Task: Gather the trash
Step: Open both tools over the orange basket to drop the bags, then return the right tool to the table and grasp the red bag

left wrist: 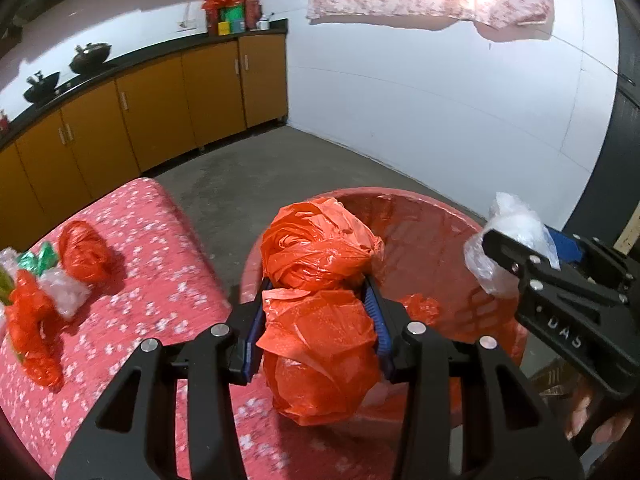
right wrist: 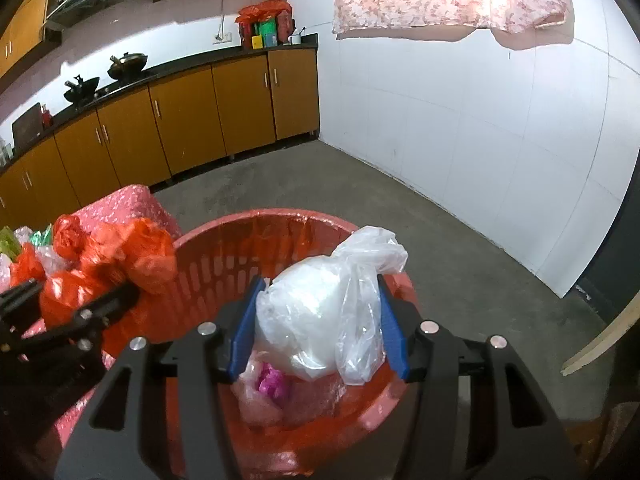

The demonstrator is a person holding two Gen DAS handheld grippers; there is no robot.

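Note:
My left gripper (left wrist: 318, 304) is shut on a crumpled orange plastic bag (left wrist: 320, 308) and holds it over the near rim of a red plastic basket (left wrist: 420, 204). My right gripper (right wrist: 318, 312) is shut on a clear white plastic bag (right wrist: 320, 316) and holds it above the same basket (right wrist: 224, 268). The right gripper also shows in the left wrist view (left wrist: 516, 256) at the right, over the basket. The left gripper also shows in the right wrist view (right wrist: 100, 300) at the left. A clear bag with something pink (right wrist: 268, 388) lies in the basket.
A table with a red flowered cloth (left wrist: 152, 280) stands left of the basket. On it lie an orange bag (left wrist: 84, 256), a clear bag (left wrist: 64, 292), a green wrapper (left wrist: 38, 262) and another orange bag (left wrist: 32, 328). Orange kitchen cabinets (left wrist: 160, 104) line the far wall across a concrete floor (left wrist: 280, 168).

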